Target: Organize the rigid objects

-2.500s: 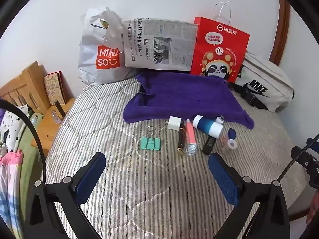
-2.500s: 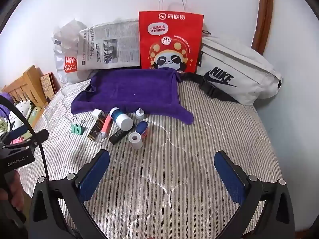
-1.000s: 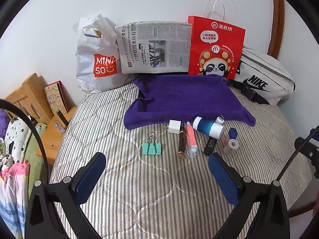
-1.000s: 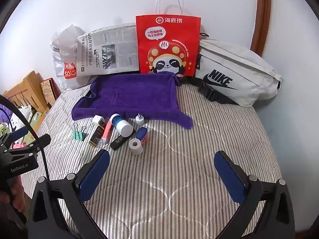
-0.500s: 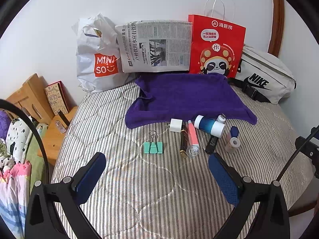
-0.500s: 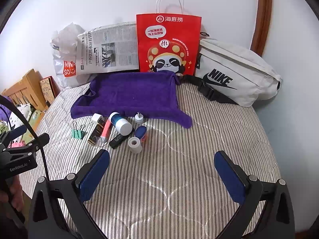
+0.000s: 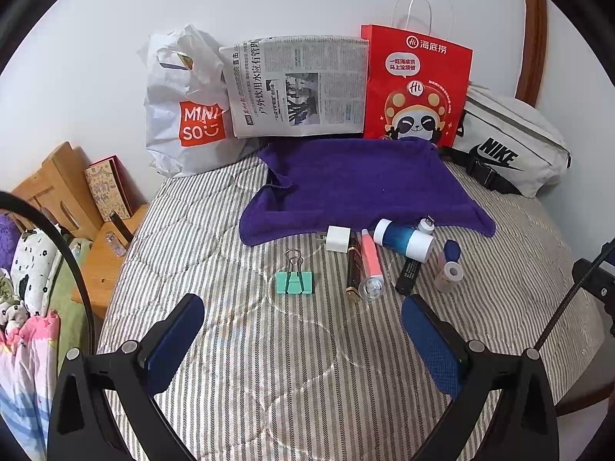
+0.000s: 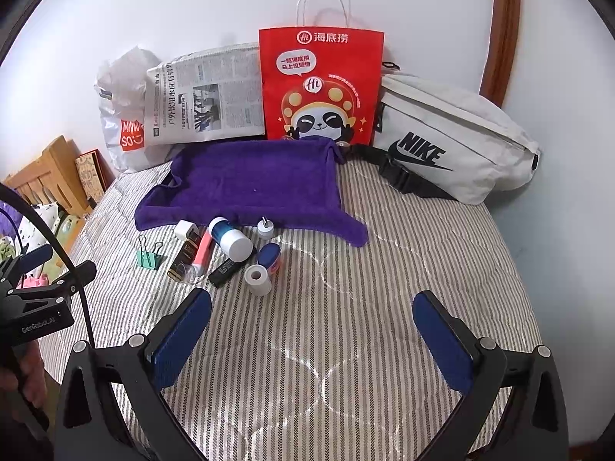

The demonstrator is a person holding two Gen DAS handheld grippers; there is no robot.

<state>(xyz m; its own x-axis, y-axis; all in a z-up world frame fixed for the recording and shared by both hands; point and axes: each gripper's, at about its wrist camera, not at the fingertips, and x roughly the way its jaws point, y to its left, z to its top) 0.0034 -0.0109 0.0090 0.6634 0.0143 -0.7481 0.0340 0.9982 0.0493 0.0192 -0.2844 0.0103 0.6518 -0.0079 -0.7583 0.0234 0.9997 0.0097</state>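
Note:
A cluster of small items lies on the striped bed in front of a purple towel [image 7: 365, 188]: a green binder clip [image 7: 294, 280], a white charger cube [image 7: 338, 239], a dark pen [image 7: 353, 269], a pink tube [image 7: 371, 263], a blue-and-white bottle [image 7: 403, 238], a black stick [image 7: 409, 274] and small white caps [image 7: 449, 274]. My left gripper [image 7: 303, 319] is open and empty, just short of the clip. My right gripper [image 8: 313, 319] is open and empty, near the white cap [image 8: 258, 278] and bottle [image 8: 230, 238].
Against the wall stand a white Miniso bag [image 7: 184, 115], a folded newspaper [image 7: 296, 84], a red paper bag [image 7: 415, 84] and a white Nike waist bag [image 7: 507, 146]. A wooden bedside stand [image 7: 57, 192] with clothes sits left of the bed.
Both grippers have drifted slightly; the scene shifts a little in both views. Both stay open and empty. The items have not moved.

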